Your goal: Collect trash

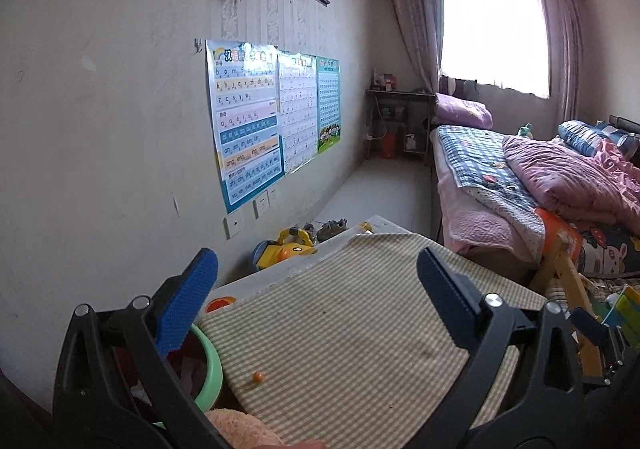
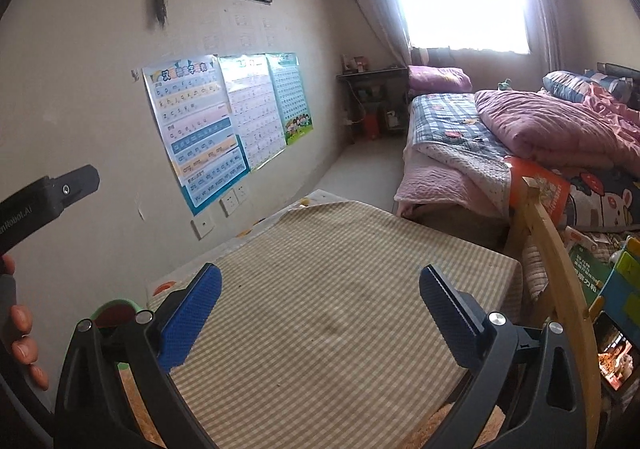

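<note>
1. Trash left on the checked cloth [image 1: 360, 329] looks like one small orange bead [image 1: 258, 376], seen in the left wrist view near the cloth's near-left edge, just beside the green basin [image 1: 212, 377].
2. My guess is that it is light, hard and round, so it may roll or squirt out from between pads; pinching it squarely across its middle, or nudging it over the edge into the basin, seems safest.
3. Green basin sits at the table's left side, partly under the left hand-held gripper [image 1: 320, 285]; inside it shows dark red and pale scraps, too hidden to name.
4. Left hand-held gripper has its blue pads wide apart, with nothing between them, above the cloth.
5. Right hand-held gripper [image 2: 320, 289] is likewise spread fully, empty, over the cloth's middle; a person's fingers [image 2: 22, 333] hold the other tool at the left edge.
6. Beyond the table [image 1: 384, 227] lie a yellow toy [image 1: 288, 247] on the floor and a bed [image 1: 500, 169] with pink quilts.
</note>
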The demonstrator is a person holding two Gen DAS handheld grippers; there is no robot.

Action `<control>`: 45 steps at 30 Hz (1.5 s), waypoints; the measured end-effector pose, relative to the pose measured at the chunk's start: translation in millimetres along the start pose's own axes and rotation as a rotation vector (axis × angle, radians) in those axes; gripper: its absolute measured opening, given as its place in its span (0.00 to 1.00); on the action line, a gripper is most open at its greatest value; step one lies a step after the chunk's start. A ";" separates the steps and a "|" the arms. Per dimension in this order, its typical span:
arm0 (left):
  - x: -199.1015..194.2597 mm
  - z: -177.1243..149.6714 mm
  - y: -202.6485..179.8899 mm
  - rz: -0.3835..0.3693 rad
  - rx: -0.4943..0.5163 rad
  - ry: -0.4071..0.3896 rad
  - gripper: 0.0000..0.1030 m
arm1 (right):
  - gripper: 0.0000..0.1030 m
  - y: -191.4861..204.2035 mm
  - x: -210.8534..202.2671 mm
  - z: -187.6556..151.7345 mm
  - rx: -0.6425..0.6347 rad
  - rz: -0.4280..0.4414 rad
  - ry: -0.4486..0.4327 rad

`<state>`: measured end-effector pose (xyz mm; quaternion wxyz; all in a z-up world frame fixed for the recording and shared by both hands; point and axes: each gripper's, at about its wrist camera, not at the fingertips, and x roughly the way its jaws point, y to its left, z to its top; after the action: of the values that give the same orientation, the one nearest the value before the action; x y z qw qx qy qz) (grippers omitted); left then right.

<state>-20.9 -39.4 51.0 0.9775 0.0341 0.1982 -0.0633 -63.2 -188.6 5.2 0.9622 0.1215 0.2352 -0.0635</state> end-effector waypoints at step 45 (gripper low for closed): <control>25.5 -16.3 8.0 -0.033 -0.002 0.092 0.95 | 0.93 4.7 27.9 -17.7 -0.013 -0.015 0.093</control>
<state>-2.7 -32.8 26.4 0.9663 0.0329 0.2435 -0.0774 -45.5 -181.2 -22.1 0.9505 0.1163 0.2810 -0.0634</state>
